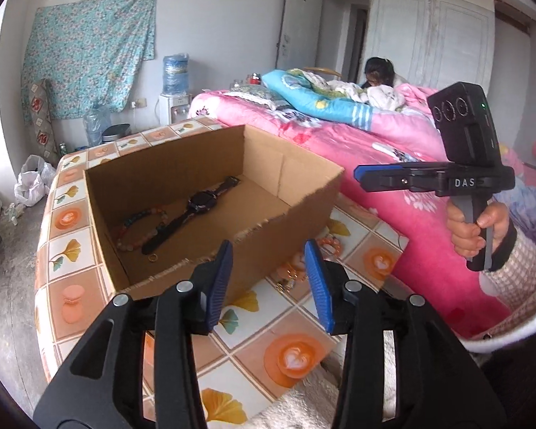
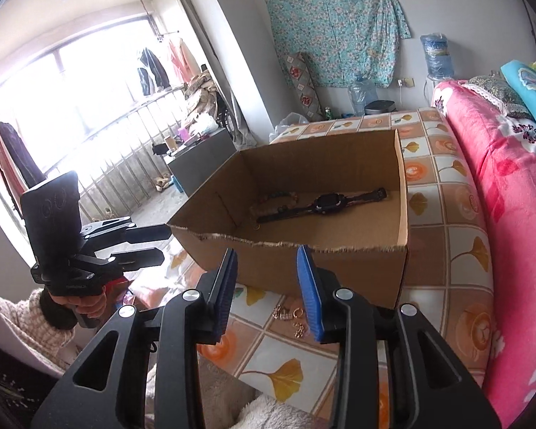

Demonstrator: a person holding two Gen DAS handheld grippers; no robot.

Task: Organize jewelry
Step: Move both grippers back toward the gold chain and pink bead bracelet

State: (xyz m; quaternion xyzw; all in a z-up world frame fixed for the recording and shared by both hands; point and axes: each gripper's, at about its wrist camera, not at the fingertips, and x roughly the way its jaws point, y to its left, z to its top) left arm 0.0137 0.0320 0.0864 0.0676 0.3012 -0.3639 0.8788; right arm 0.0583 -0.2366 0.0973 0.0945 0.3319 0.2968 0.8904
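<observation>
My left gripper (image 1: pixel 268 279) and right gripper (image 2: pixel 268 286) hang part-open and empty before the cardboard box (image 1: pixel 203 193); black watch (image 1: pixel 193 214), bead bracelet (image 1: pixel 139 228) inside; gold earrings (image 2: pixel 293 318) outside on tablecloth (image 2: pixel 443 214).

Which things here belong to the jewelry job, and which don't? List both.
Job: box, watch, bead bracelet, ring, loose earrings, bangle.
Lying about: water dispenser, bin, plastic bag, bedding.

Matt cardboard box (image 1: pixel 182 193); glossy patterned tablecloth (image 1: pixel 261 343).
</observation>
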